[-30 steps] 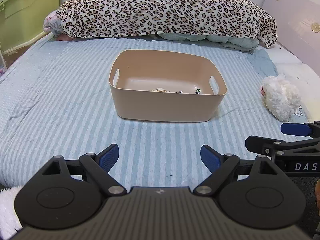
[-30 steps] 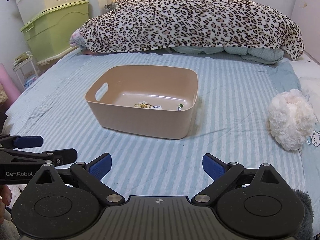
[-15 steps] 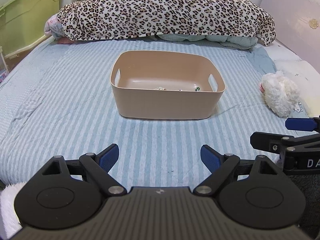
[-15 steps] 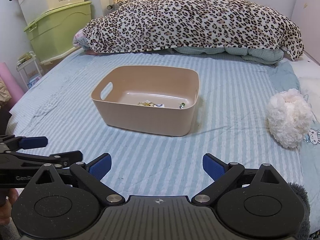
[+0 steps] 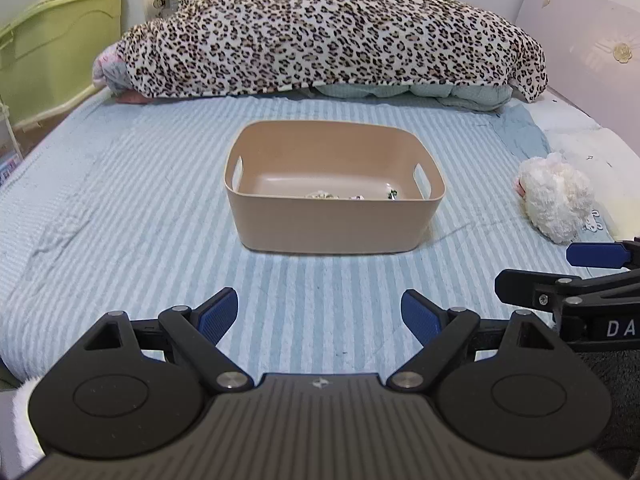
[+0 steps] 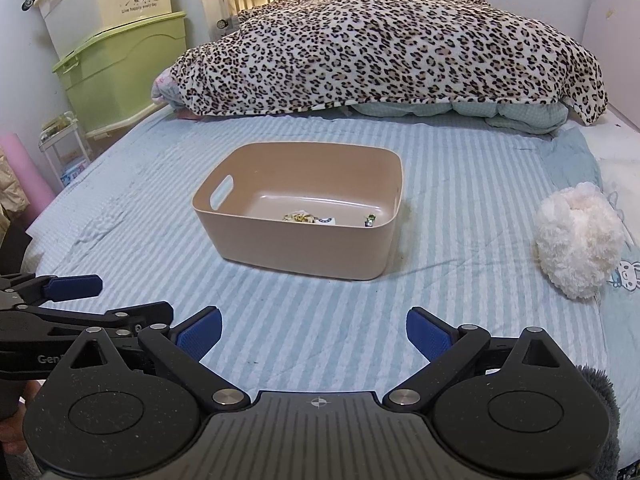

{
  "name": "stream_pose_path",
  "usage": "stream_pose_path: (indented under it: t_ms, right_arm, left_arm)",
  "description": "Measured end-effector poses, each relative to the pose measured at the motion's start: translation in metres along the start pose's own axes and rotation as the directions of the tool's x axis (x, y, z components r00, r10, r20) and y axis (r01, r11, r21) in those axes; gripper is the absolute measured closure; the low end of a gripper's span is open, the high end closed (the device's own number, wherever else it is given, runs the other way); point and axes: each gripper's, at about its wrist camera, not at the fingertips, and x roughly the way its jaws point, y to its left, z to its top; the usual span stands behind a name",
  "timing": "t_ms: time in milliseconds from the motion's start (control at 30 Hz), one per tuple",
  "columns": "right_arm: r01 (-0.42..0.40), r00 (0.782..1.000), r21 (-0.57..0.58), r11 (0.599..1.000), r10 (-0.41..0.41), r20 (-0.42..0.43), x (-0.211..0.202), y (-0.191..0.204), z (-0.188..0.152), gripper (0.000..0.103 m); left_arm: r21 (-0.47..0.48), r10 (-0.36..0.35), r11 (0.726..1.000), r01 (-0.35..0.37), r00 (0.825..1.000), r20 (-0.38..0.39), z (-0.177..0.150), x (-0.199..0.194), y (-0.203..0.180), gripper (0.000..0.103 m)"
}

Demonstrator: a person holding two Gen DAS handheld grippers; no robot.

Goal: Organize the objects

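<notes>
A tan plastic bin (image 5: 334,224) with two handle slots stands mid-bed on the blue striped sheet; it also shows in the right wrist view (image 6: 300,236). Small items (image 6: 306,218) lie on its floor. A white fluffy plush toy (image 5: 554,198) lies on the sheet to the right of the bin, also in the right wrist view (image 6: 578,240). My left gripper (image 5: 320,314) is open and empty near the bed's front edge. My right gripper (image 6: 314,334) is open and empty beside it, to its right.
A leopard-print blanket (image 5: 328,36) is heaped across the far end of the bed. Green storage boxes (image 6: 116,68) stand off the bed's left side. A pale headboard panel (image 5: 580,44) is at the right. A pink roll (image 6: 24,168) leans at far left.
Both grippers have pulled back and risen slightly, so the bin and the plush toy sit farther off. Both stay open and empty.
</notes>
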Motion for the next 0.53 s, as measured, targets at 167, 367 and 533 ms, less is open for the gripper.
stream_pose_path:
  t_ms: [167,367,533]
  right_arm:
    - [-0.001,1.0,0.009,1.0,0.001,0.001,-0.001,-0.0029,-0.0006,0.003]
    - [-0.004,1.0,0.007,1.0,0.004,-0.002,-0.001,-0.002,-0.0014,0.003]
    - [-0.005,1.0,0.007,1.0,0.005,-0.003,-0.0006,-0.0007,-0.0013,0.003]
  left_arm:
    - [-0.01,-0.002,1.0,0.002,1.0,0.016,0.0037,-0.0051,0.002,0.014]
    - [-0.007,-0.003,1.0,0.004,1.0,0.015,0.0045,-0.0047,0.0007,0.014]
    - [-0.006,-0.005,1.0,0.005,1.0,0.013,0.0038,-0.0038,0.0005,0.014]
